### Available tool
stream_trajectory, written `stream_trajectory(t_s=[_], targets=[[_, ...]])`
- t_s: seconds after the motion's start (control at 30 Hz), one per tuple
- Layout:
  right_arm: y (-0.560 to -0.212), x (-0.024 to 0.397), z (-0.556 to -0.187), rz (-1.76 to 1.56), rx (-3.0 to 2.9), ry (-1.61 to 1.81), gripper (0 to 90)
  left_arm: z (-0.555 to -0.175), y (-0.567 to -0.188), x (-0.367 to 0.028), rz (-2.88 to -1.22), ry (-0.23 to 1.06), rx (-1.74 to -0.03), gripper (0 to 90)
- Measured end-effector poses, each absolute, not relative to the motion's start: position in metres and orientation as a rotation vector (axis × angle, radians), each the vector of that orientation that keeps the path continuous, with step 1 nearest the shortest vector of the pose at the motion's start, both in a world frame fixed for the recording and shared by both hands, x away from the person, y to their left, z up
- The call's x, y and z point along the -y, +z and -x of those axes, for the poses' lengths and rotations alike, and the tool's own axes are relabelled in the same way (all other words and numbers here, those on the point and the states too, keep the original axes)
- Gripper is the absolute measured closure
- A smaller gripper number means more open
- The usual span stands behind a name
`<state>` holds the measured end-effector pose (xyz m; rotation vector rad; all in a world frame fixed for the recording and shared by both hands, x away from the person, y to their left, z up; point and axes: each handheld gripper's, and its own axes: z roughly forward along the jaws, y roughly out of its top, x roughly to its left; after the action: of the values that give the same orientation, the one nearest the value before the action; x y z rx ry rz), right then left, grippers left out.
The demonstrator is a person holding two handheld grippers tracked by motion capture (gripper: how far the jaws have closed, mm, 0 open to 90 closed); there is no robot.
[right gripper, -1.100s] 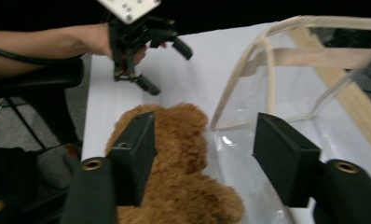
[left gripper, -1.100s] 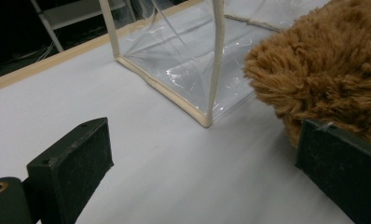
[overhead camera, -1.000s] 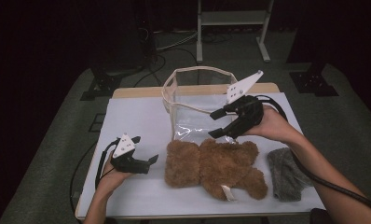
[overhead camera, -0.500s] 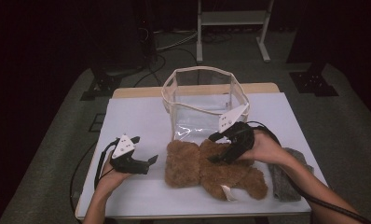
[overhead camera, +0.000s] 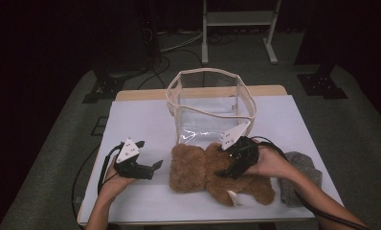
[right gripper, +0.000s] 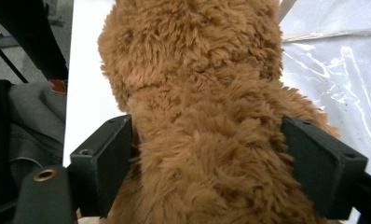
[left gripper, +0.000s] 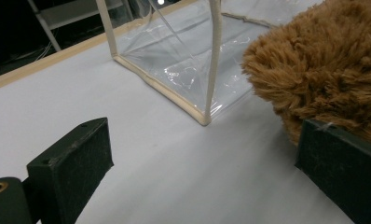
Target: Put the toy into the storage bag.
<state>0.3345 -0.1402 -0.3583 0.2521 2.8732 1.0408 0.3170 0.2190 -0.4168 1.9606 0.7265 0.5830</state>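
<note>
A brown teddy bear (overhead camera: 198,167) lies on the white table (overhead camera: 140,120) just in front of a clear bag with cream trim (overhead camera: 207,120). My right gripper (overhead camera: 227,172) is down on the bear's middle. Its jaws have just been opening and now straddle the bear's body (right gripper: 207,93), standing open with the fur brushing both pads. My left gripper (overhead camera: 152,170) rests low on the table left of the bear, open, with nothing between its jaws (left gripper: 202,140). The bear's fur (left gripper: 323,65) sits right beside its right jaw.
A grey cloth (overhead camera: 298,177) lies at the table's right front, under the right forearm. The clear bag (left gripper: 174,56) stands upright with its mouth open. Dark floor, cables and a white stand (overhead camera: 236,28) lie beyond the table's far edge.
My right gripper has come down from in front of the bag onto the bear, and its jaws have spread around the body. The left gripper has stayed put.
</note>
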Motion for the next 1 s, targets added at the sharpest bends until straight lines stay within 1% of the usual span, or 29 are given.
stream_trajectory(t_s=[0.17, 0.33, 0.73, 0.9, 1.0], targets=[[-0.363, 0.139, -0.335, -0.257, -2.872, 0.997, 16.2, -0.317, -0.417, -0.219, -1.959, 0.583, -0.720, 3.1], [-0.372, 0.138, -0.338, -0.272, -2.897, 0.995, 12.9, -0.317, -0.418, -0.220, -1.969, 0.583, -0.726, 3.1], [-0.379, 0.133, -0.330, -0.201, -2.887, 0.913, 10.8, -0.317, -0.418, -0.220, -1.966, 0.586, -0.728, 3.1], [-0.381, 0.132, -0.331, -0.197, -2.884, 0.899, 12.9, -0.317, -0.418, -0.220, -1.973, 0.588, -0.726, 3.1], [-0.383, 0.133, -0.333, -0.188, -2.881, 0.891, 17.4, -0.317, -0.418, -0.220, -1.974, 0.588, -0.727, 3.1]])
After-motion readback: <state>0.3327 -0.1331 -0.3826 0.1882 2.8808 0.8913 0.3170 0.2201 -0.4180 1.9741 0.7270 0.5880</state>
